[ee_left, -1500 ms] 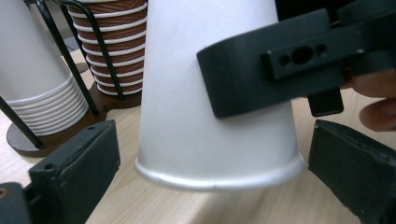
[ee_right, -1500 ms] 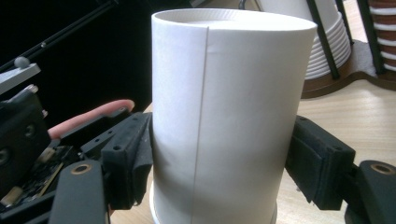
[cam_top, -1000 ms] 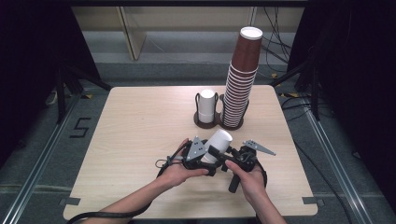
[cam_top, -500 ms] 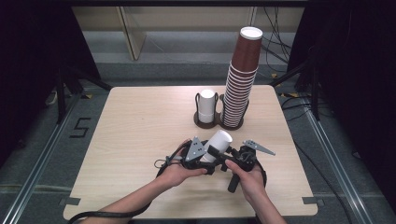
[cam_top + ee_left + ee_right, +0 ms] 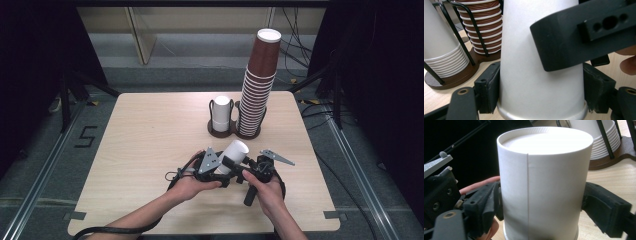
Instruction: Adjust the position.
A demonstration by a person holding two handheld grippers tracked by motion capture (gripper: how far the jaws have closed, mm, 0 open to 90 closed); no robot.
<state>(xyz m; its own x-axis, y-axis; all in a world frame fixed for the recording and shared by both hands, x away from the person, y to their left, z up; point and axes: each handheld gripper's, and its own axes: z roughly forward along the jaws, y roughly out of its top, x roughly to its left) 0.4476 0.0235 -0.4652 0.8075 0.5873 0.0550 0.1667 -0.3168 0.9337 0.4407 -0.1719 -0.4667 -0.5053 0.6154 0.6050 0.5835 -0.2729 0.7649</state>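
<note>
A dark room surrounds a pale wooden counter [image 5: 150,145] standing on a grey floor [image 5: 45,165], where a black numeral [image 5: 86,137] is marked just off the counter's left edge and cables trail at the far right. Toward the counter's far side, a tall stack of brown cups [image 5: 257,85] rises from a dark wire holder [image 5: 235,131], with a shorter stack of white cups [image 5: 221,113] in the holder's other ring, just beside it. At the near edge, a person's two forearms come in from the bottom, bent inward so that both hands meet over the wood. The left hand [image 5: 192,182] grips the left tool [image 5: 220,167] and the right hand [image 5: 265,187] grips the right tool [image 5: 246,172], the two facing each other at close quarters. Between them a single white paper cup [image 5: 232,156] is held off the counter, tilted with its closed base up and toward the far side. The left tool, its jaws having just been closing, is clamped on the cup near its rim, pads pressed to both sides. The right tool, its jaws having just been opening, frames the cup; its left pad lies at the cup's wall, and a narrow gap shows at the right pad.
</note>
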